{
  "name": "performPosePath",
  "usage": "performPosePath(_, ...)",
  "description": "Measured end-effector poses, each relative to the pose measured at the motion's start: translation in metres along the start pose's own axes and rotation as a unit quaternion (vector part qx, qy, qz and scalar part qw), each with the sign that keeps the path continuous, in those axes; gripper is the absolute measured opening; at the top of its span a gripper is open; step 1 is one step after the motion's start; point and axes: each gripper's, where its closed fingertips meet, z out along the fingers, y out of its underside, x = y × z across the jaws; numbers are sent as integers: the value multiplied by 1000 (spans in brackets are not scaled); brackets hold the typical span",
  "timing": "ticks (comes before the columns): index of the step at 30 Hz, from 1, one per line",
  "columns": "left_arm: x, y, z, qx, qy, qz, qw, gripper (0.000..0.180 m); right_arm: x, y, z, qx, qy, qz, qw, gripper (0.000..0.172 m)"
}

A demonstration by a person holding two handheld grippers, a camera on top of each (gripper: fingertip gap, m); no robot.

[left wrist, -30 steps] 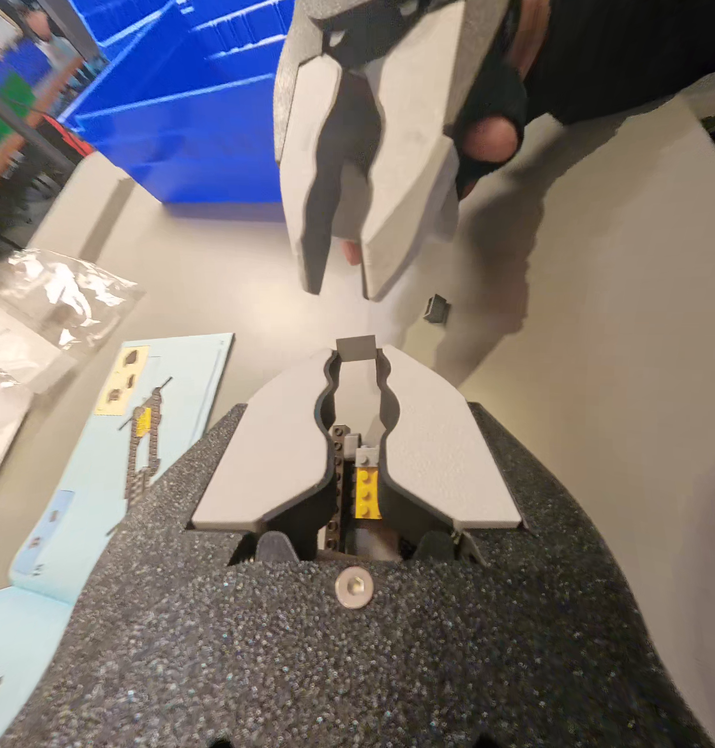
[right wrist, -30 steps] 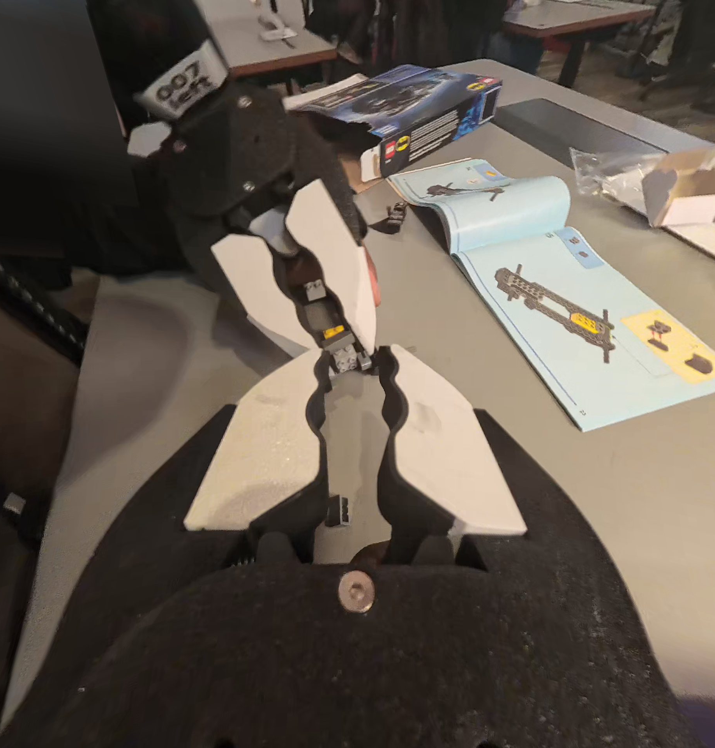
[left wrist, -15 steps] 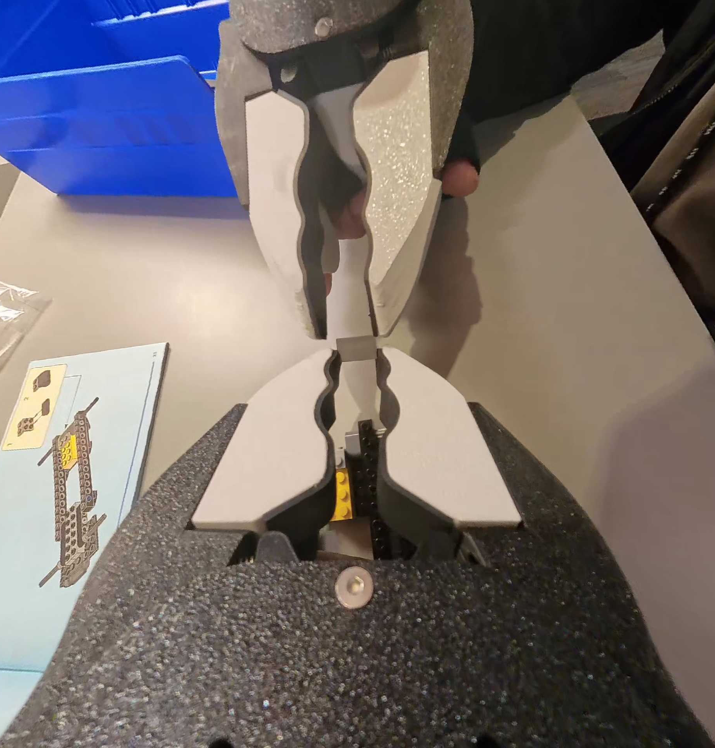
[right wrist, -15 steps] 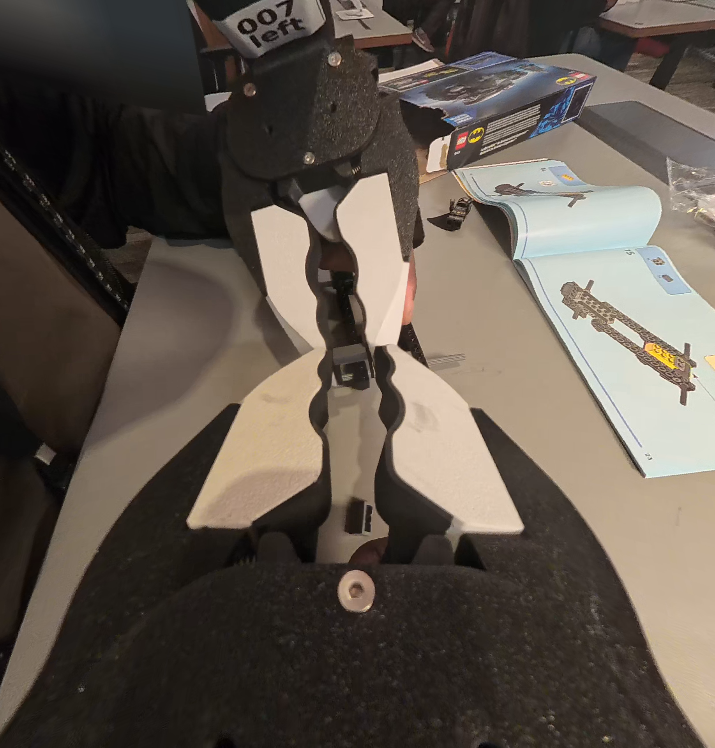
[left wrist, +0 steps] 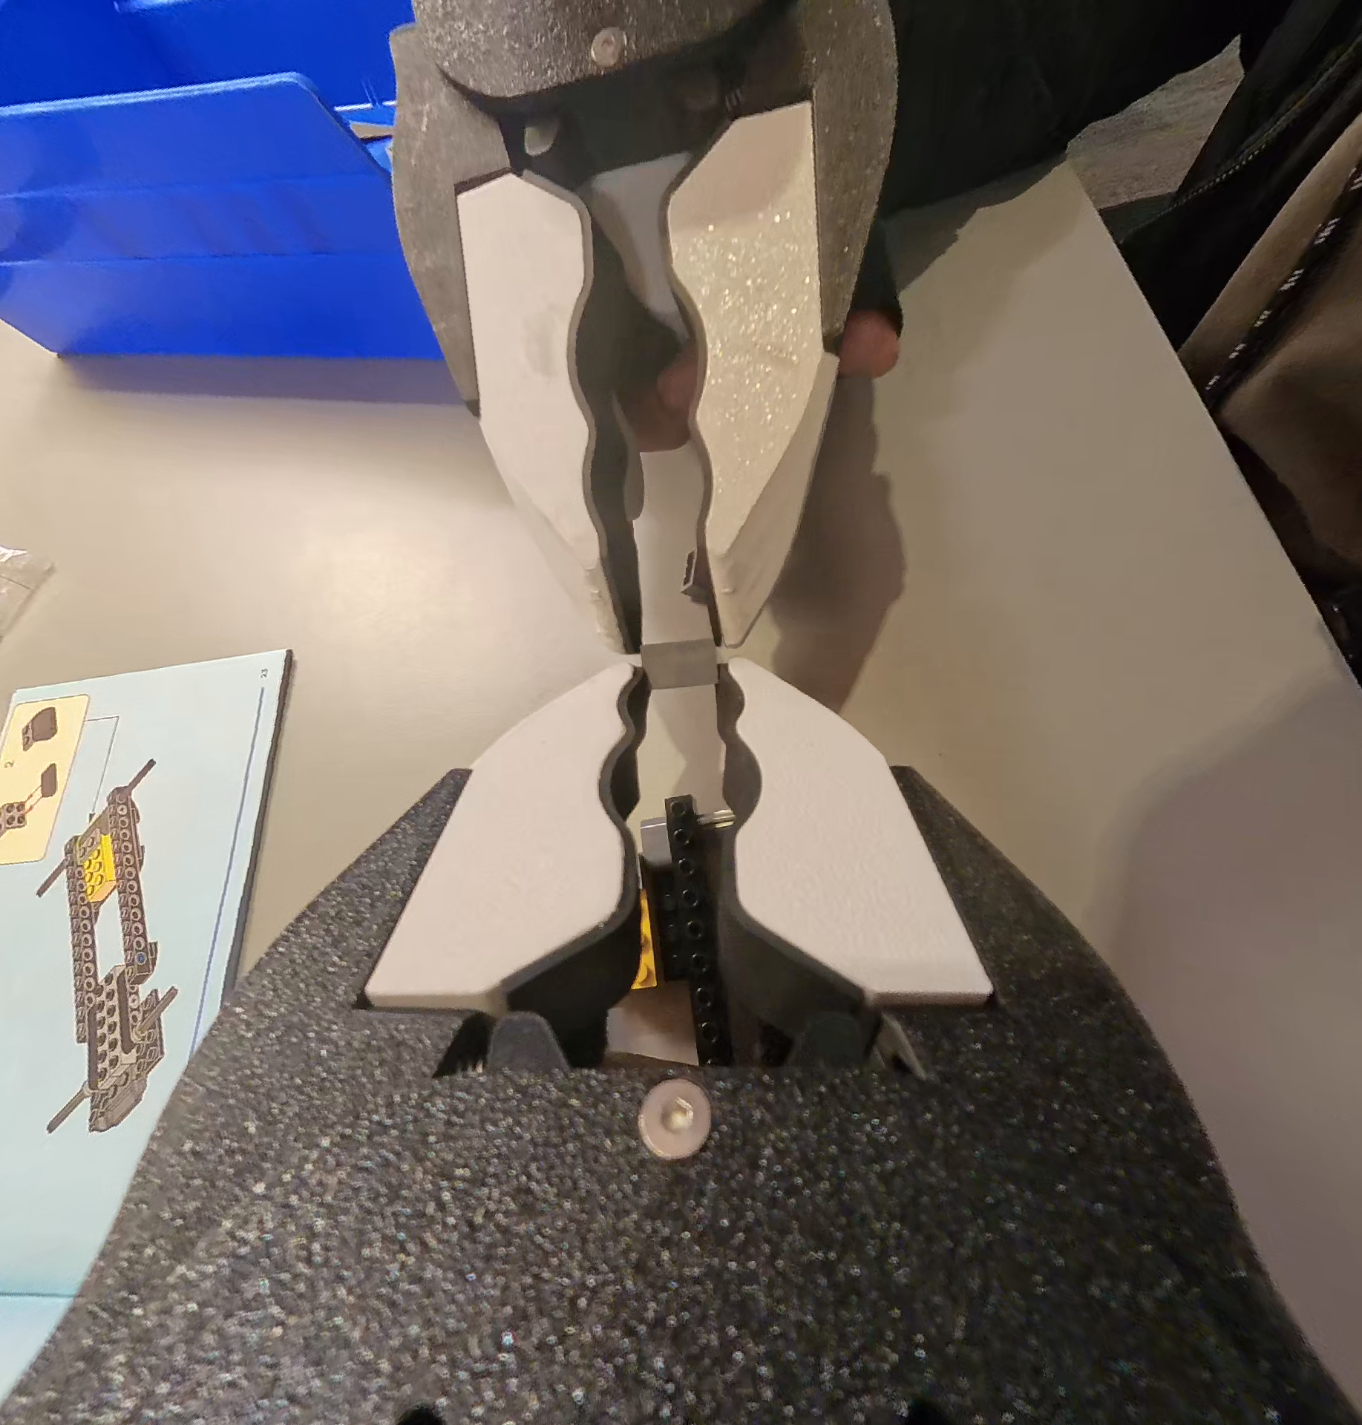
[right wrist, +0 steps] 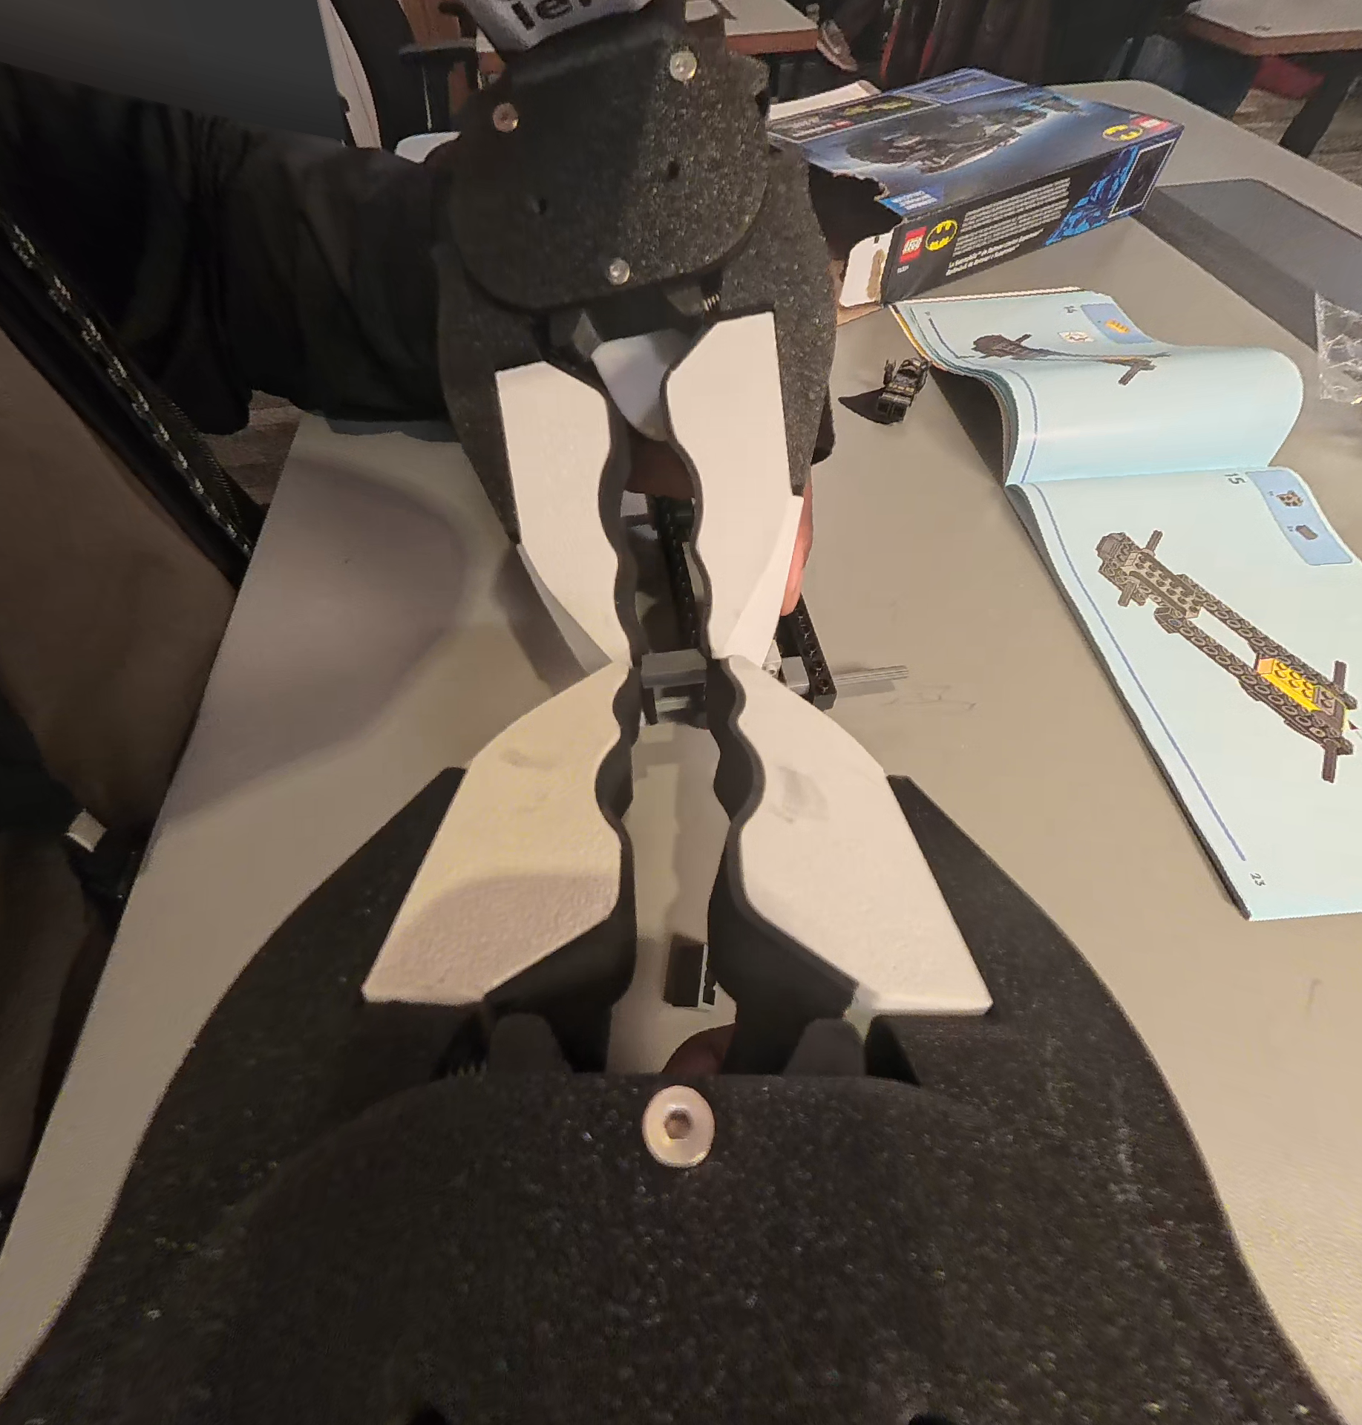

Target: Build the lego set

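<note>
Grey brick [left wrist: 679, 665], near the table's [left wrist: 1048, 694] edge beside the person, sits pinched between the narrowly set fingertips of both left gripper [left wrist: 679, 682] and right gripper [right wrist: 674, 682]; uneven pulling might pop it off the black brick assembly [left wrist: 689, 917].

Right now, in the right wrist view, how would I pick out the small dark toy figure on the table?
Find the dark blue cardboard box at the back, then the open light-blue booklet below it. Just left of the booklet's far corner lies the toy figure. Unlike the long black brick assembly nearer the camera, it lies alone, tiny and black.
</note>
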Motion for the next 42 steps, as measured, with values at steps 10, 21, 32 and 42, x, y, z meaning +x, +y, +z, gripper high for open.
performPosePath(10, 3, 2, 1, -9, 9, -4, 1000, 17, -1, 4, 3, -8, 4, -16, 1000, 16)
performPosePath(21, 6, 6, 2, -21, 25, -28, 999, 17, -3, 7, 5, -7, 7, -23, 1000, 16)
performPosePath(32, -14, 42, -30, -108, -4, -69, 992, 62, 14, 10, -2, -4, 40, 21, 999, 16)
performPosePath(42, -10, 74, -16, -223, -4, -77, 972, 65, 22, 21, -3, -37, 52, 49, 997, 16)
